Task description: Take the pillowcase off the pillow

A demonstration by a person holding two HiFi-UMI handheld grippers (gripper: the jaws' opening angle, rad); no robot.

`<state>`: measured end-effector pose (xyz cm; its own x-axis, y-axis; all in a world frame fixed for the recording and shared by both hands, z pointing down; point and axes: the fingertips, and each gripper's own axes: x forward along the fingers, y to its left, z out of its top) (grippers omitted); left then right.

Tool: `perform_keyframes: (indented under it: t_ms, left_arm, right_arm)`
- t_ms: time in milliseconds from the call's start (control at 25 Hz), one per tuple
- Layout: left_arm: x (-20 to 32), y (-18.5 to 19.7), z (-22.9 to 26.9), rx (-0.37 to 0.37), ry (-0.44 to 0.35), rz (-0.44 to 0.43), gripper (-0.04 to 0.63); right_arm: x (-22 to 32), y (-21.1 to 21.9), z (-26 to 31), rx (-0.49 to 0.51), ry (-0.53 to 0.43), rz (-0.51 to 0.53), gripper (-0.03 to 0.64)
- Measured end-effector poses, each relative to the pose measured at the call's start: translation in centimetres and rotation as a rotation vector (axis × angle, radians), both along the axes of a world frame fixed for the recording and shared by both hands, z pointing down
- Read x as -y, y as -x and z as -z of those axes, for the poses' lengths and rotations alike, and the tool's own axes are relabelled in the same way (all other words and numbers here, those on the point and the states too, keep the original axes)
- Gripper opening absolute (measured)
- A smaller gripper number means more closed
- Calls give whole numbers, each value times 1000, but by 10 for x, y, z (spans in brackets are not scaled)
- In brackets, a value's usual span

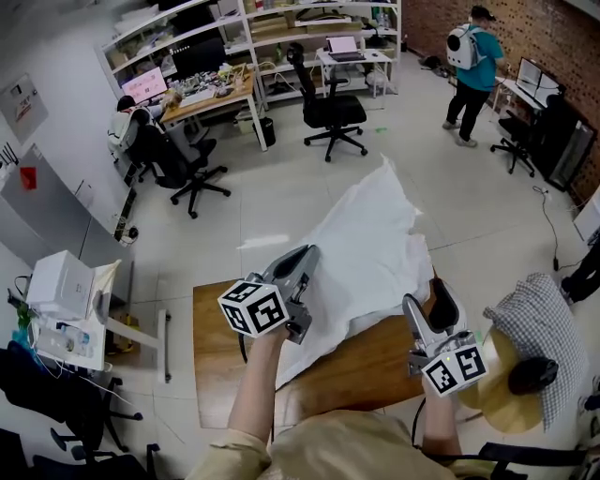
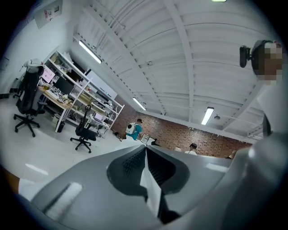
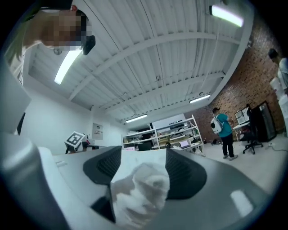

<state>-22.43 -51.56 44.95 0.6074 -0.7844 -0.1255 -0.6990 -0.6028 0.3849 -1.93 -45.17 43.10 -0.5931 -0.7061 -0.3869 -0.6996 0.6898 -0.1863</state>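
Left gripper (image 2: 145, 148) is pinched tight on a thin fold of the white pillowcase (image 1: 370, 244), jaws closed right together on the cloth. The right gripper (image 3: 144, 153) has its jaws part-way apart, clamped on a thick bunch of the same fabric. Both are held up and the pillowcase hangs between them, its far corner peaked high, its lower edge trailing on the wooden tabletop (image 1: 375, 370). Whether anything sits inside it, I can't tell. Off to the right, well clear of the cloth, a checked pillow (image 1: 539, 328) lies beside the tabletop. Beyond that there's pale floor (image 1: 281, 197), a black office chair (image 1: 333, 112), shelving (image 1: 281, 28), a brick wall (image 1: 553, 37), and a person in teal (image 1: 472, 70) with a white backpack.
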Motion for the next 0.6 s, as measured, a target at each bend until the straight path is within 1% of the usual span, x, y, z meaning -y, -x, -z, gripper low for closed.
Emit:
perform_keyframes:
  t_ms: [80, 160, 280, 360, 480, 600]
  left_arm:
    - [-9, 9, 17, -17, -36, 15, 2]
    - [-21, 18, 27, -41, -53, 39, 2]
    - [-34, 37, 29, -74, -83, 66, 2]
    - [-41, 55, 27, -115, -87, 86, 2]
    - [-53, 81, 21, -187, -109, 116, 2]
    - [-60, 101, 19, -208, -131, 166, 3]
  right_arm:
    - [-8, 0, 14, 7, -34, 1, 296]
    - [-16, 1, 20, 8, -57, 4, 295]
    - [-21, 3, 26, 7, -76, 11, 295]
    - [-19, 8, 29, 4, -80, 22, 295]
    - [-17, 17, 28, -3, -83, 63, 295]
    - [-24, 30, 34, 5, -108, 137, 295]
